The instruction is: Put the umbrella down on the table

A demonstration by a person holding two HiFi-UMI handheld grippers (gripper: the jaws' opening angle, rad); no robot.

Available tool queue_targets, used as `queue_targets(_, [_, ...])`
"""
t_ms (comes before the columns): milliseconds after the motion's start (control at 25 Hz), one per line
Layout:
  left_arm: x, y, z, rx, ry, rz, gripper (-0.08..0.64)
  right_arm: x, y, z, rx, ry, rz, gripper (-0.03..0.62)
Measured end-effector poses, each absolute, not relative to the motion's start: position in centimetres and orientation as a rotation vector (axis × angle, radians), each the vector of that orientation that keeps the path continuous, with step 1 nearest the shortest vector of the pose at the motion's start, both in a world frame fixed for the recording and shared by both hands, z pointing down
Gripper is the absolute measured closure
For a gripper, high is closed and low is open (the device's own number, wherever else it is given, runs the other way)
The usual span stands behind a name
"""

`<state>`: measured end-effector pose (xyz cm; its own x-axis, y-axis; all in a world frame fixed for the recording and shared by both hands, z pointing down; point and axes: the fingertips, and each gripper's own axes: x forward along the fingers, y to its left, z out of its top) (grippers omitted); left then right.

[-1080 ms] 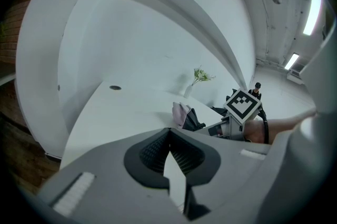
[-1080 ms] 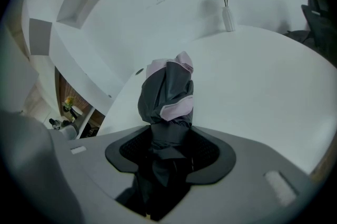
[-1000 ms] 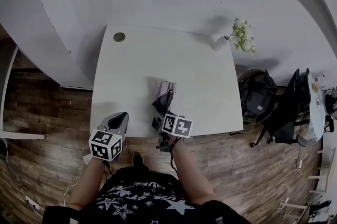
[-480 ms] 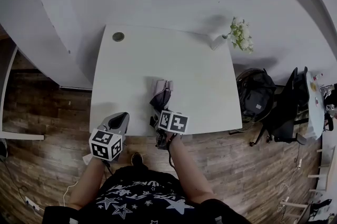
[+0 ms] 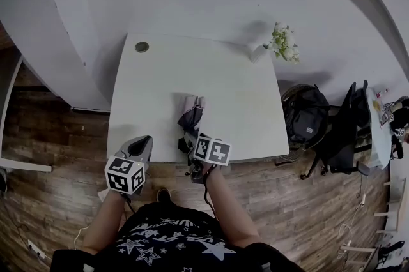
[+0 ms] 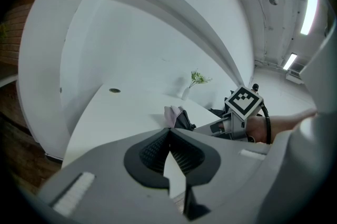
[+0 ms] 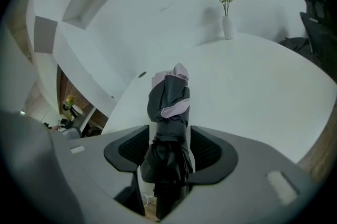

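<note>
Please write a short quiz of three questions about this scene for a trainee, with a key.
1. True or false: the folded dark grey and lilac umbrella rests on the white table.
2. What stands between the jaws of the right gripper?
3. The left gripper is: A open; B shut and empty; C shut on the umbrella.
Key: 1 true; 2 the umbrella, and these jaws have just been opening, pads off it; 3 B.
</note>
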<state>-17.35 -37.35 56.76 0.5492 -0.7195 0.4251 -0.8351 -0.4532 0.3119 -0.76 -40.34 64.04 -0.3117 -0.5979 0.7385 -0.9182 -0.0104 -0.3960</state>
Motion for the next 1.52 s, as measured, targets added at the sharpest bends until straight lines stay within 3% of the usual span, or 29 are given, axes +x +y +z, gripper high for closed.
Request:
queue_targets(160, [-16.5,-36.7,55.8,2.323,-1.258,0.308,0.557,-0.2,-39.6,62.4,1.557,-2.0,1.247,0.342])
queue_targets(720, [-13.1,-32.7,51.9,2.373,-1.337,0.272,0.557,2.3,-36.0,54.9,1.519,-2.269,1.012,0.578])
queue_targets(1520, [-6.9,-23.5,50.3,2.388,-1.403,0.27,0.557,8.9,-26.9,51.8,1.513,-2.409,0.908,0.578])
